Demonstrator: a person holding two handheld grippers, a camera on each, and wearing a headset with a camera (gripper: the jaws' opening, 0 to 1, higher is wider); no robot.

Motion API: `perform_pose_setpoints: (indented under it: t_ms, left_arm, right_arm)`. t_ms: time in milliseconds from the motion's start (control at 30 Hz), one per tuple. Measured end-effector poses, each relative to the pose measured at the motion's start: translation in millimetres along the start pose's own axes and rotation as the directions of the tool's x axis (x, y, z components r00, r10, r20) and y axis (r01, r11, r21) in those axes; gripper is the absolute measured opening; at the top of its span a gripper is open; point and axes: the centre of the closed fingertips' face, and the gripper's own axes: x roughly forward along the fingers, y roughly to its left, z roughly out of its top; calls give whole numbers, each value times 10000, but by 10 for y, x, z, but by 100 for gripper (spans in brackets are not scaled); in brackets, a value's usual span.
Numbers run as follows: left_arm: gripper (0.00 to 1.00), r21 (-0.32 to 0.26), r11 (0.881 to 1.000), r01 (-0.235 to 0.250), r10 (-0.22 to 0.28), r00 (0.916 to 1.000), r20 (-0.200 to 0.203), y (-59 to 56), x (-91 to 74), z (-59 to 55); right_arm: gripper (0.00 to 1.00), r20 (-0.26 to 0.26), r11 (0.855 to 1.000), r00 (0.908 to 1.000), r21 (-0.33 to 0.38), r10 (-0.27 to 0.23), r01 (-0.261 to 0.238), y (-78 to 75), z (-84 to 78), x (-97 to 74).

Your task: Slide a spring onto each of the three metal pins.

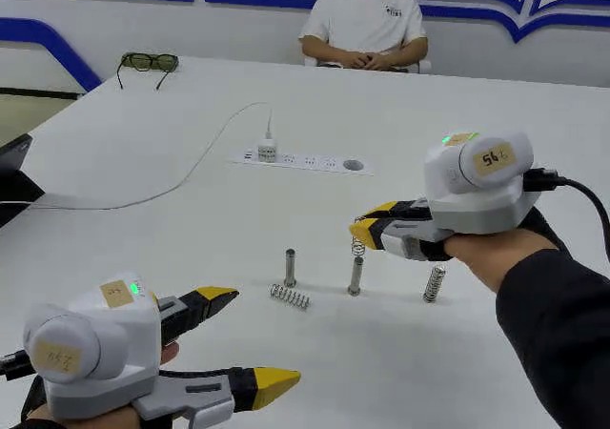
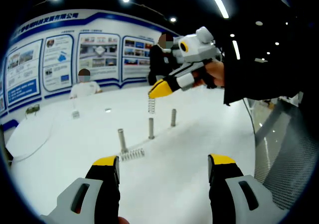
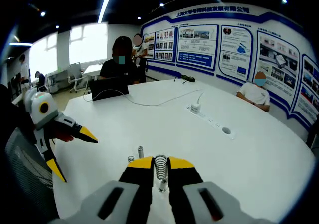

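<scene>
- The left gripper (image 1: 246,338) hovers over the near left part of the bench (image 1: 191,229). Its jaws are wide apart with nothing between them, and it sits clear of the work, probably waiting its turn.
- The left pin (image 1: 290,267) stands upright and bare near the bench's middle. A loose spring (image 1: 290,296) lies on its side just beside the pin's base, toward the near edge, handy for that pin.
- The middle pin (image 1: 355,276) is upright, and the held spring (image 1: 358,247) hangs upright at its tip, lined up to slip down. I cannot tell whether it has started on.
- The right gripper (image 1: 362,231) is clamped on the held spring's upper coils, leaving the lower end free.
- The right pin (image 1: 435,283) is already sleeved in coils, so it looks finished.
</scene>
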Motion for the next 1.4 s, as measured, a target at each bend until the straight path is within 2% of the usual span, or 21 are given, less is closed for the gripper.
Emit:
perform_pose_setpoints:
  t_ms: [1400]
  left_arm:
    - [74,-131,9999,29,-32,9998,-208,-3,16,-70]
  right_arm:
    - [12,-265,9990,9996,455,-32,44,-56,-248,133]
